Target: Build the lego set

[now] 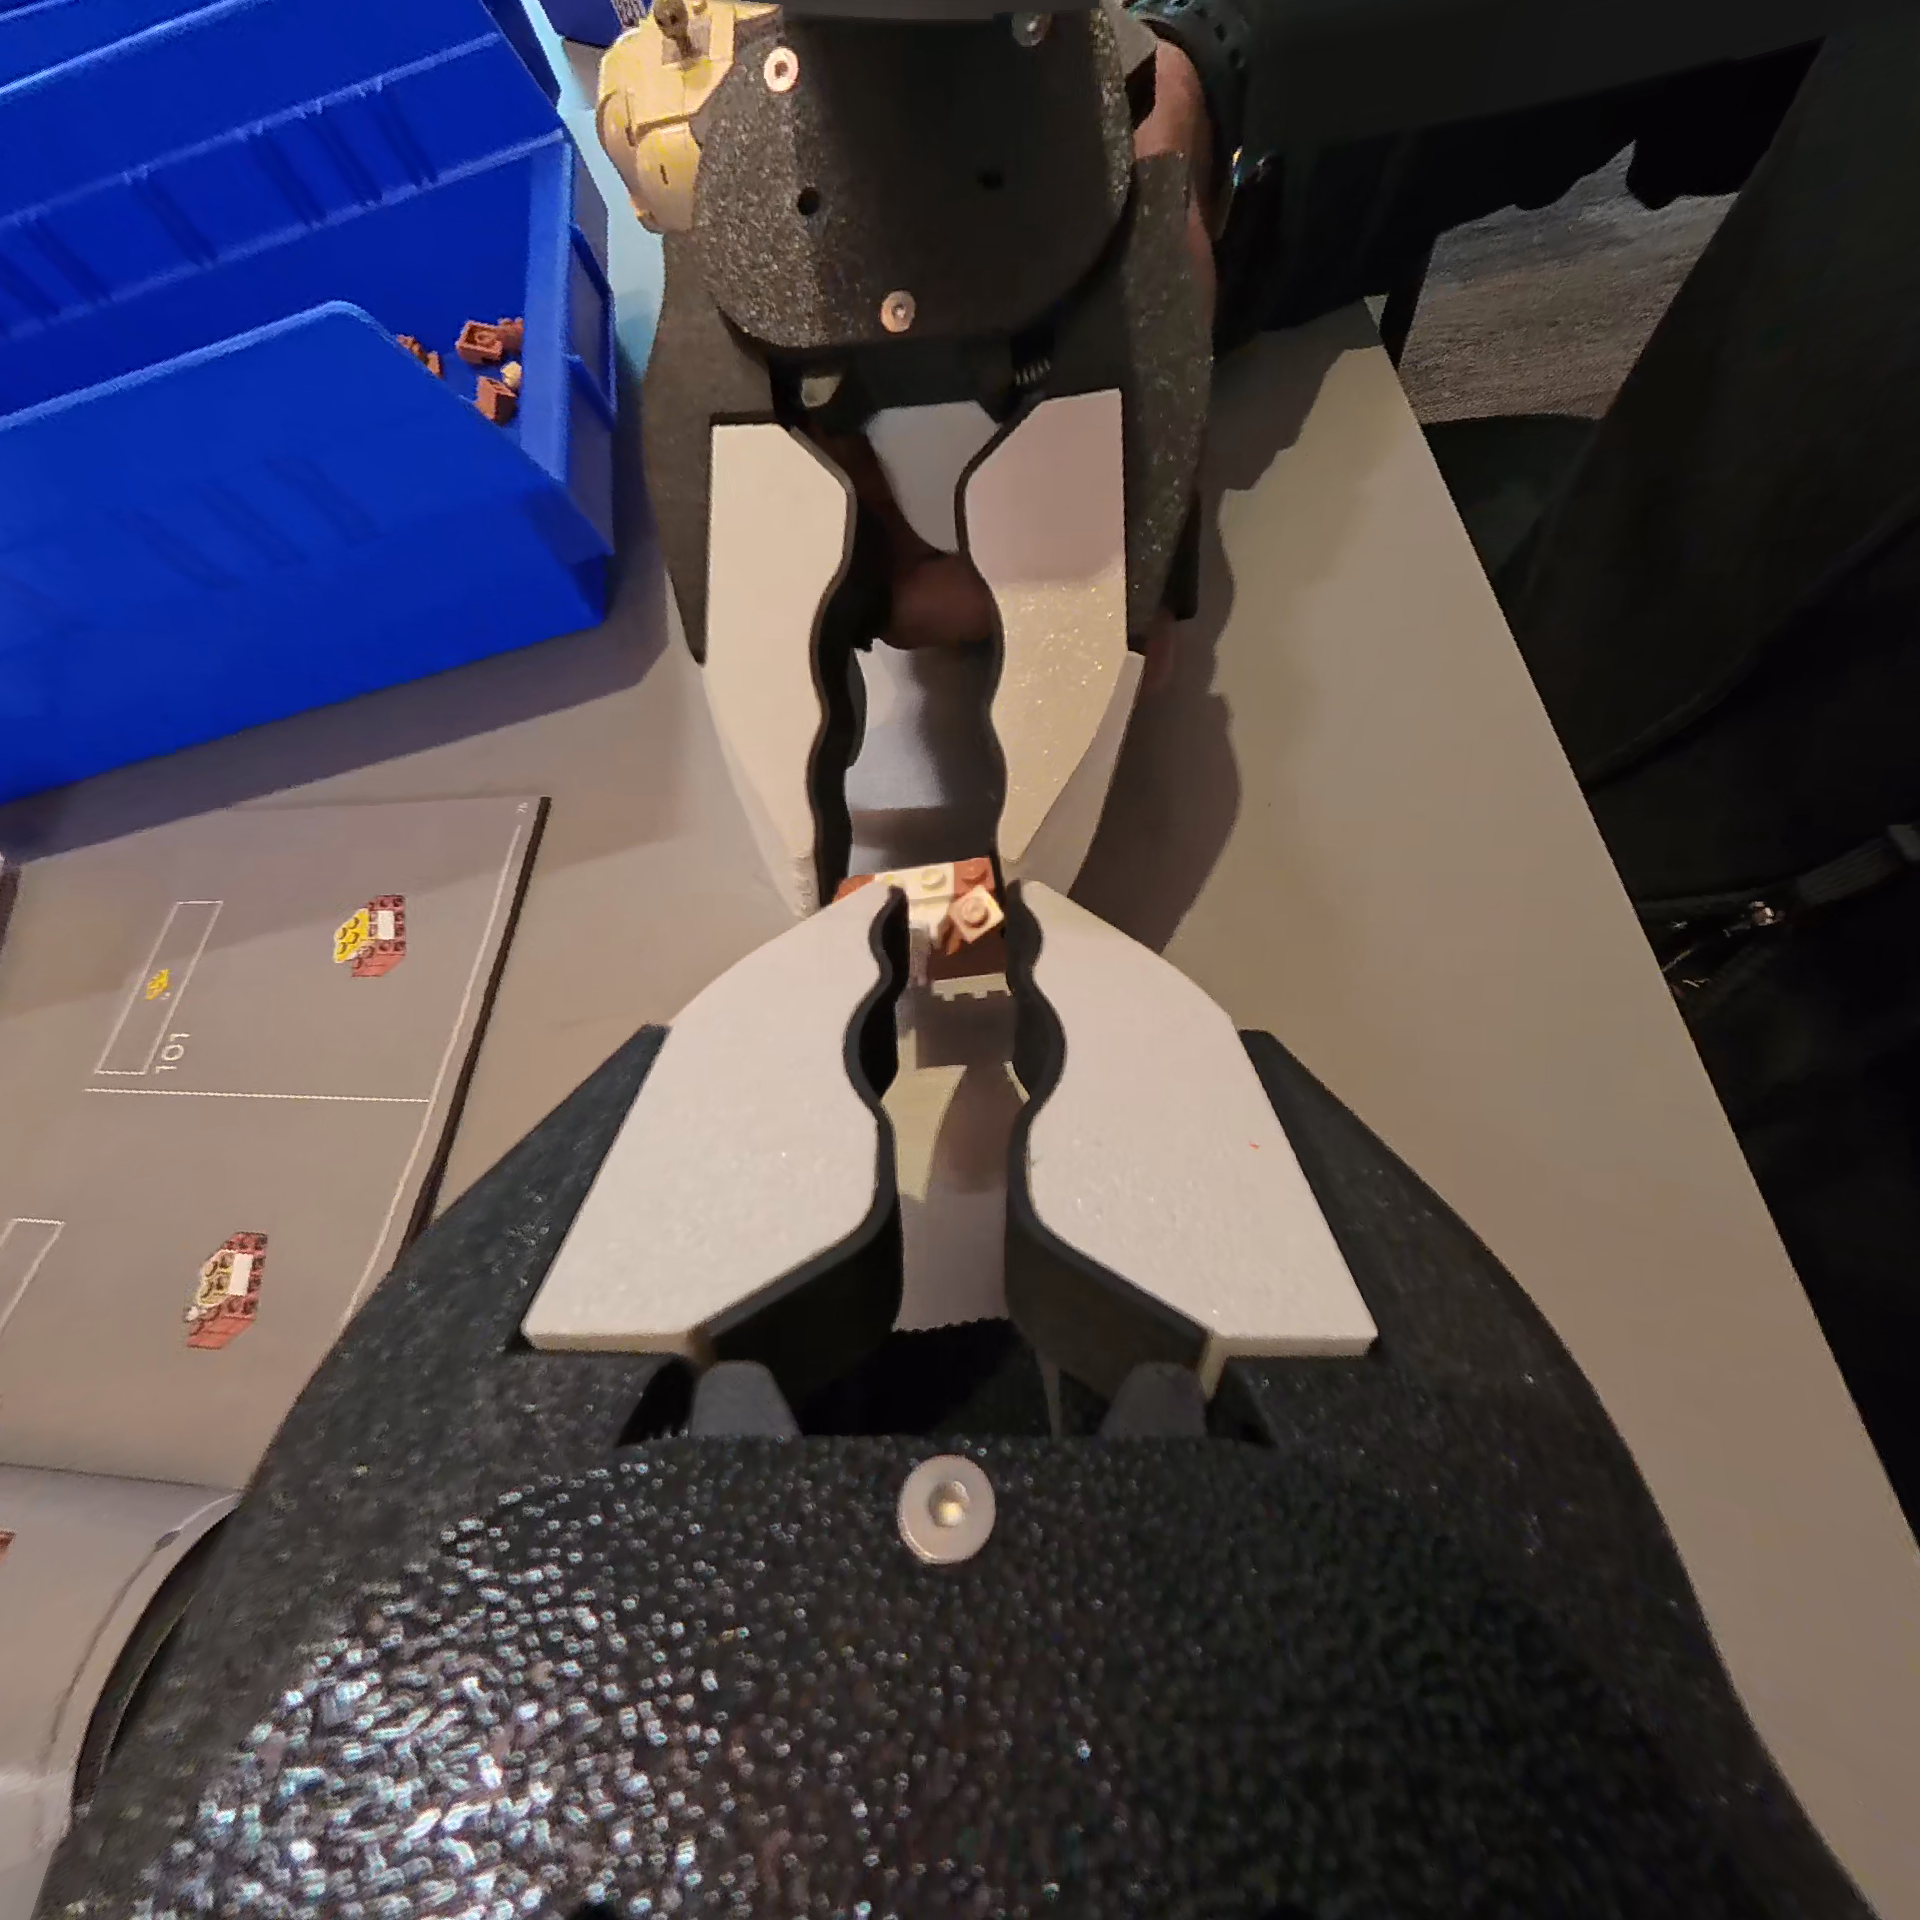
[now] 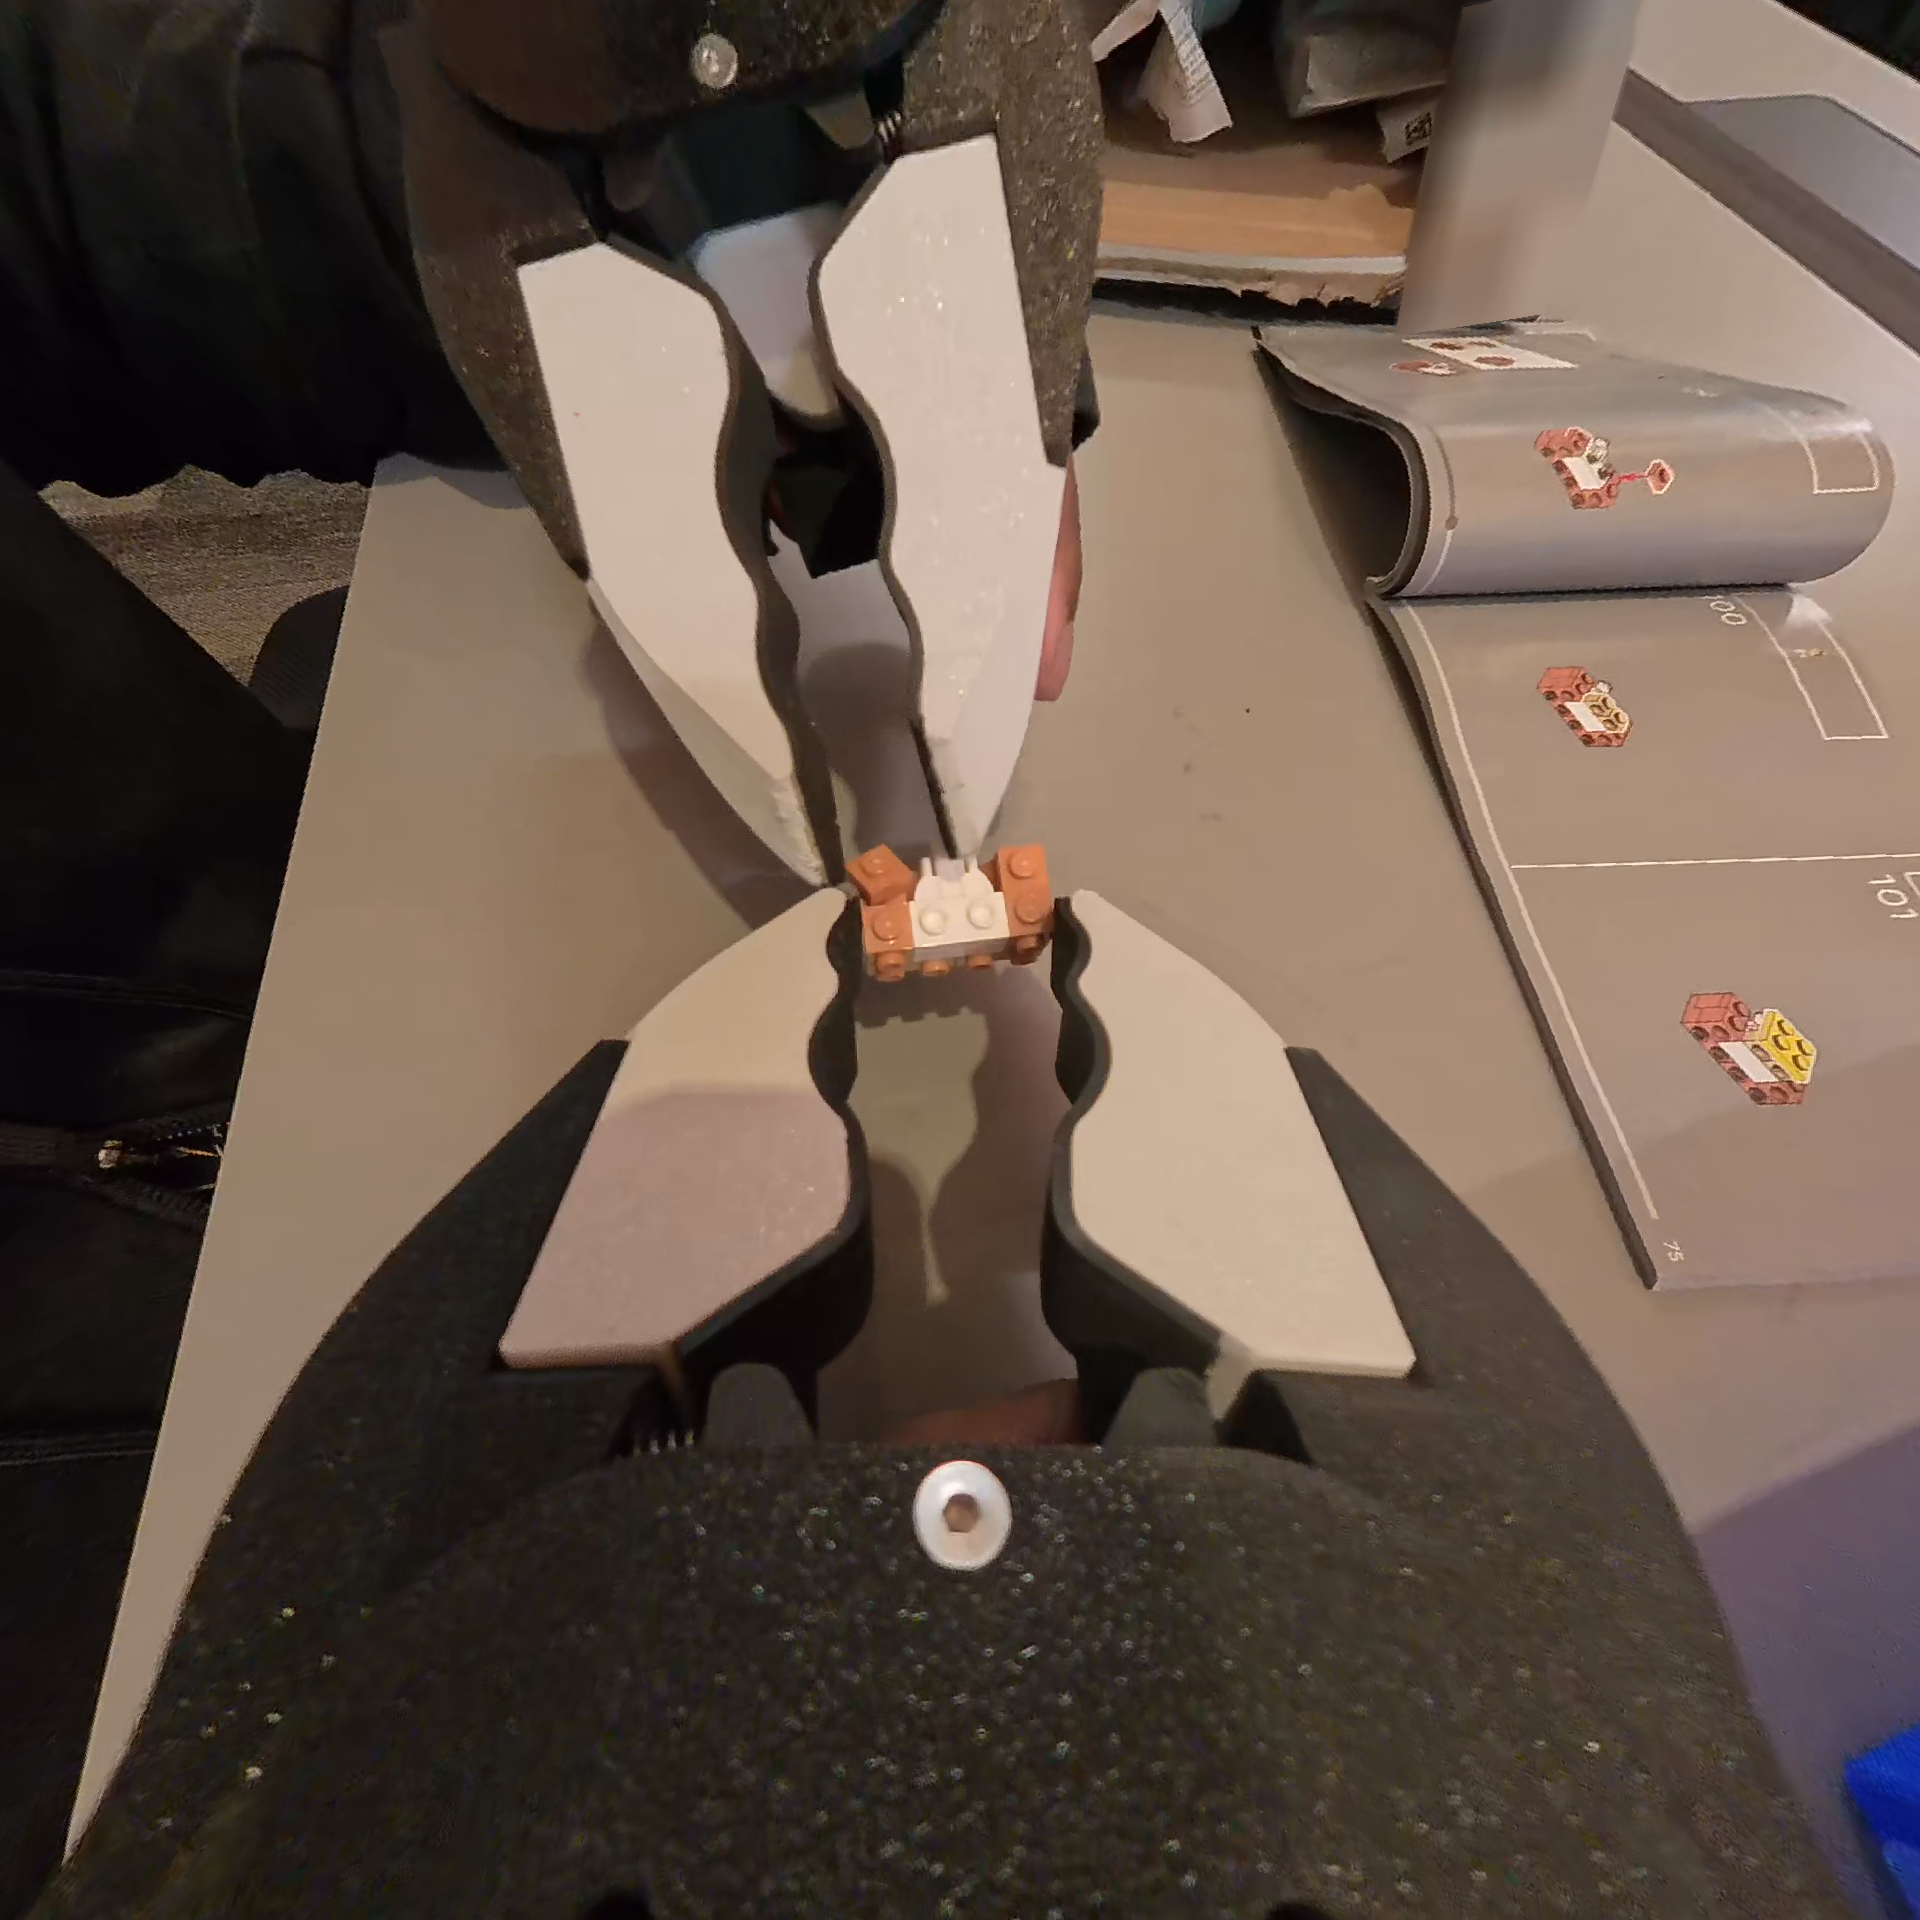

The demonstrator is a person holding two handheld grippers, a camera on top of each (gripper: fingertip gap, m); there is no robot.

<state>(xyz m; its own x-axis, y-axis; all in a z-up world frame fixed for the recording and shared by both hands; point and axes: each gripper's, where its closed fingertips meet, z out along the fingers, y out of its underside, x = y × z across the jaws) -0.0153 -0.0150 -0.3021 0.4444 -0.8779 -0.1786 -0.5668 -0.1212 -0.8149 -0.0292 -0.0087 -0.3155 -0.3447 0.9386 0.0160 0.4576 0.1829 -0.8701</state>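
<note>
A small brown and white brick assembly point(image 2: 956, 925) hangs just above the grey table point(image 2: 520, 831), between two grippers that face each other. My right gripper point(image 2: 951, 920) is shut on it, with one pad on each brown end. The assembly also shows in the left wrist view point(image 1: 971, 961), where the right gripper point(image 1: 920, 873) comes in from the top. A single small square plate point(image 2: 876, 871) lies tilted on the assembly's top corner; it also shows in the left wrist view point(image 1: 975, 914). My left gripper point(image 1: 954, 914) is open around that plate, and its pads do not press on it.
Blue bins point(image 1: 291, 416) stand at the back left, one with loose brown bricks point(image 1: 488, 353). An open grey instruction booklet point(image 2: 1662, 831) lies beside the grippers. A cardboard box point(image 2: 1247, 208) is behind it. A person in dark clothing stands at the table edge point(image 1: 1558, 727). Left and right tips are no more than a few centimetres apart.
</note>
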